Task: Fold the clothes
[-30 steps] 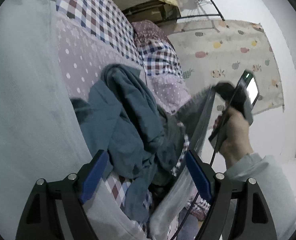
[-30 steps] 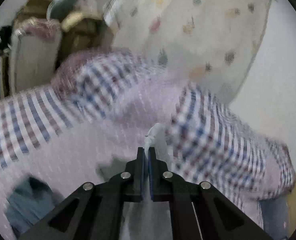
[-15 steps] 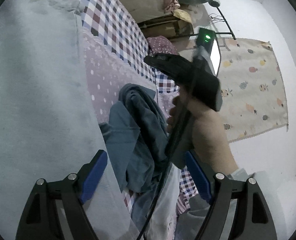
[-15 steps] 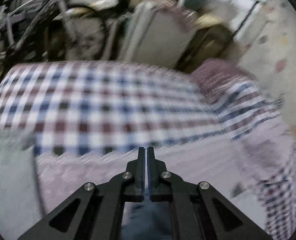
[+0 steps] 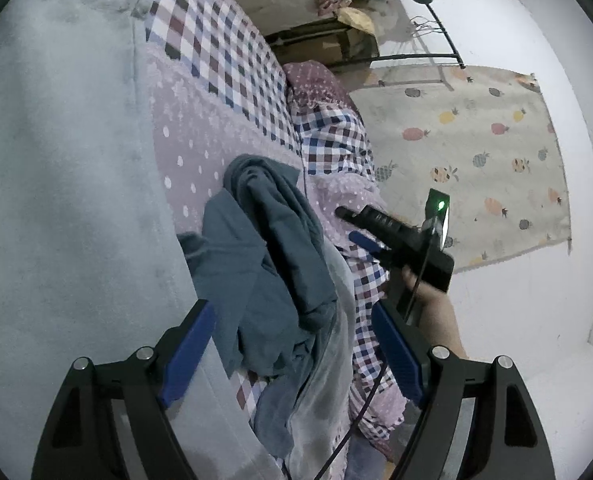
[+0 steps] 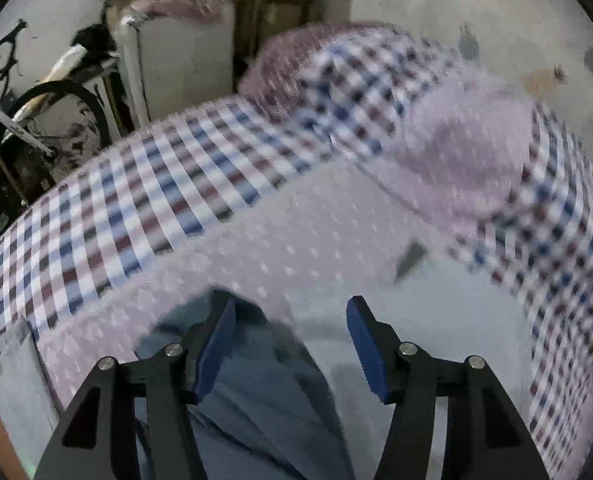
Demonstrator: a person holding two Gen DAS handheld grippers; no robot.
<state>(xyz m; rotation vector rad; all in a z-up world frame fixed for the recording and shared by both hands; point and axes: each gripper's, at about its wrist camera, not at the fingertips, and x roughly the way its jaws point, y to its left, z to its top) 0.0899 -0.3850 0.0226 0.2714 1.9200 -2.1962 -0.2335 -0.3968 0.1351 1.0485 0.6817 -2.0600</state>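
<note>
A crumpled teal garment (image 5: 264, 264) lies heaped on the bed, with a pale grey garment (image 5: 332, 360) draped along its right side. My left gripper (image 5: 292, 312) stands open just in front of the heap, nothing pressed between its blue pads. A hand (image 5: 428, 308) holds my right gripper (image 5: 346, 224) to the right of the heap. In the blurred right wrist view my right gripper (image 6: 290, 308) points down at the bed with its jaws opening. The teal garment (image 6: 248, 380) lies below them, not gripped.
The bed has a purple dotted and checked cover (image 5: 224, 64) and a pale grey blanket (image 5: 56, 200) on its left part. A pineapple-print mat (image 5: 476, 152) covers the floor to the right. Cartons (image 6: 184, 48) and a bicycle (image 6: 36, 120) stand beyond the bed.
My right gripper let go of the pale grey garment, swung up, then came down beside the heap and opened. The grey garment now lies draped over the teal one. The left gripper kept still.
</note>
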